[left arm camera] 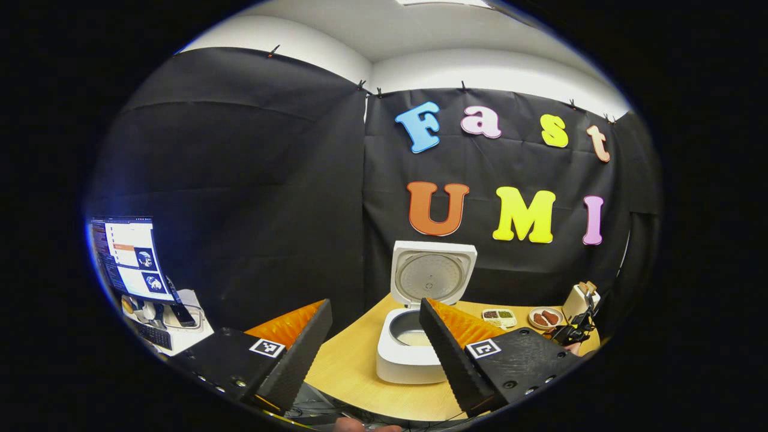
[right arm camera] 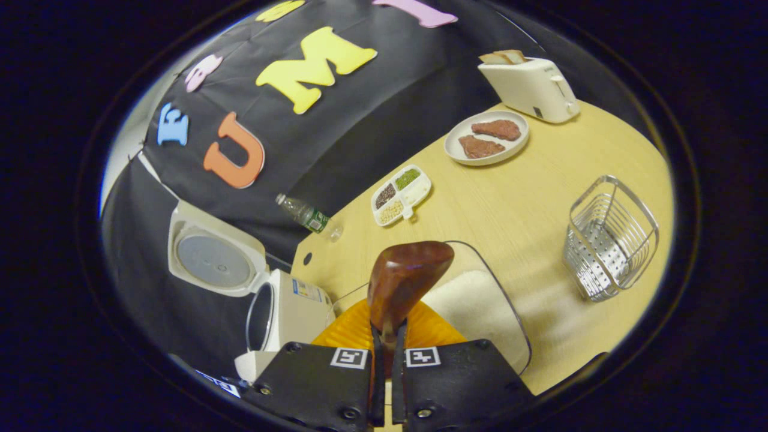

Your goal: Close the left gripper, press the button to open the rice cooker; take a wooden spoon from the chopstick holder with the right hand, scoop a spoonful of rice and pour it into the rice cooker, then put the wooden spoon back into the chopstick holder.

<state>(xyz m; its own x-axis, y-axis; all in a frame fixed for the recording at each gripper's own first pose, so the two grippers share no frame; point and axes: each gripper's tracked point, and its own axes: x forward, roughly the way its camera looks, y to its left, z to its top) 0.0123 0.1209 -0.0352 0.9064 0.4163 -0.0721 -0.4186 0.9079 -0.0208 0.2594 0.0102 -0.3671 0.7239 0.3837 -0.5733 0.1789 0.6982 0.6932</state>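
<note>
Two claws at work: your left claw (left arm camera: 375, 336) hangs open facing the lid-up rice cooker (left arm camera: 420, 312), your right claw (right arm camera: 387, 342) pinches the wooden spoon (right arm camera: 405, 279) just above the glass rice bowl (right arm camera: 480, 306), so you should probably dip and scoop next.

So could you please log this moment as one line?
rice cooker lid open | left gripper open | right gripper shut on wooden spoon | over rice container

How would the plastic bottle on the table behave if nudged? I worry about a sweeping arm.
The plastic bottle lies on its side near the table's back edge, so it would probably roll. It looks clear and mostly empty, hence likely light and easily displaced, perhaps off the edge.
</note>
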